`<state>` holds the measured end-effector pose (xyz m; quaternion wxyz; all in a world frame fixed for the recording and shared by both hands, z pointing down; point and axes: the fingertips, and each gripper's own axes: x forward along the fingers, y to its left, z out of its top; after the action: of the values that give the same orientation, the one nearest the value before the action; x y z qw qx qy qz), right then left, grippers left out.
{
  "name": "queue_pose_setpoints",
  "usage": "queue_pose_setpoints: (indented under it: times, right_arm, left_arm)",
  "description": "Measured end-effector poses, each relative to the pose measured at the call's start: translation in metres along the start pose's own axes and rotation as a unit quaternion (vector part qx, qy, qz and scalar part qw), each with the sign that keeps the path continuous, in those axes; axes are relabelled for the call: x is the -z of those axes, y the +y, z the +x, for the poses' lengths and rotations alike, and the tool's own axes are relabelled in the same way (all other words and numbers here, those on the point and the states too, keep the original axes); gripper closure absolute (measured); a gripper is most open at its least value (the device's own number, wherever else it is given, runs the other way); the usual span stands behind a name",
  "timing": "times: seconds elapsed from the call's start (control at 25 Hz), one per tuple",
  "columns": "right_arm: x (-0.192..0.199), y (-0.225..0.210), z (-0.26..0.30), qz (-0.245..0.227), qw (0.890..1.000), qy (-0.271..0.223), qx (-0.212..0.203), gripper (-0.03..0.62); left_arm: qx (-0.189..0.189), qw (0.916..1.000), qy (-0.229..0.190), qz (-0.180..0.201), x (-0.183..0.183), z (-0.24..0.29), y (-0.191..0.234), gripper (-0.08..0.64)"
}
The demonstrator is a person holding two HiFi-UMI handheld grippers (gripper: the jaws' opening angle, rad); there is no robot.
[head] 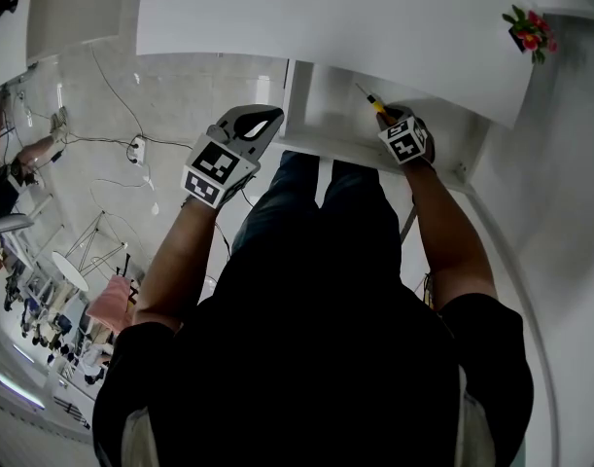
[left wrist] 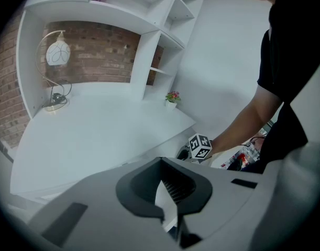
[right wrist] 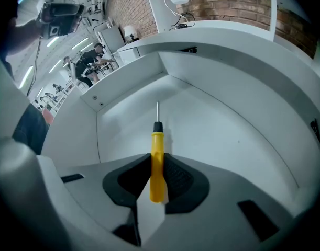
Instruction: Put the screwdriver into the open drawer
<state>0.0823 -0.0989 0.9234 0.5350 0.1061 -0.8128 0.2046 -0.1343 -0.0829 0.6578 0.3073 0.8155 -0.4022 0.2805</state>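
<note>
The screwdriver (right wrist: pixel 157 163) has a yellow handle, a black collar and a thin metal shaft. My right gripper (right wrist: pixel 157 157) is shut on the handle, and the shaft points forward over the white floor of the open drawer (right wrist: pixel 217 135). In the head view the right gripper (head: pixel 394 122) sits over the drawer (head: pixel 326 115) under the desk edge, with the screwdriver (head: pixel 374 102) sticking out ahead of it. My left gripper (head: pixel 269 122) hangs left of the drawer, holding nothing. In its own view the left gripper (left wrist: pixel 162 163) shows its tips together, and the right gripper's marker cube (left wrist: pixel 200 146) lies beyond.
The white desk top (head: pixel 326 17) overhangs the drawer. A small flower pot (head: pixel 530 29) stands at its right end. A globe lamp (left wrist: pixel 57 54) and white shelves (left wrist: pixel 165 41) rise at the desk's back against a brick wall. Cables (head: pixel 131 149) run across the floor on the left.
</note>
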Motion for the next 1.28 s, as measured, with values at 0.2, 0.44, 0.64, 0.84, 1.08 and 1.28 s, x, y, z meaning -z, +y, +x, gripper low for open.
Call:
queue_pose_setpoints:
  times: [0.2, 0.44, 0.64, 0.84, 1.08, 1.28]
  right_arm:
    - [0.004, 0.002, 0.005, 0.005, 1.0, 0.002, 0.006, 0.508]
    - [0.002, 0.001, 0.006, 0.004, 1.0, -0.005, 0.01, 0.508]
    - [0.002, 0.0, 0.004, 0.001, 1.0, -0.012, 0.015, 0.506]
    - [0.002, -0.001, 0.003, 0.003, 1.0, -0.013, 0.018, 0.505]
    - [0.003, -0.003, 0.002, 0.0, 1.0, -0.011, 0.017, 0.505]
    - [0.002, -0.004, 0.001, -0.009, 1.0, -0.003, 0.018, 0.502]
  left_arm:
    - [0.002, 1.0, 0.005, -0.002, 0.006, 0.0, -0.002, 0.545]
    - [0.006, 1.0, 0.007, 0.002, 0.006, 0.0, -0.004, 0.545]
    - [0.003, 1.0, 0.0, 0.009, -0.001, -0.002, -0.007, 0.545]
    - [0.002, 1.0, 0.003, 0.009, 0.001, -0.004, -0.006, 0.545]
    - [0.008, 0.9998, 0.008, 0.015, 0.0, -0.003, -0.012, 0.545]
    - [0.007, 0.9997, 0.008, 0.02, -0.003, -0.005, -0.013, 0.545]
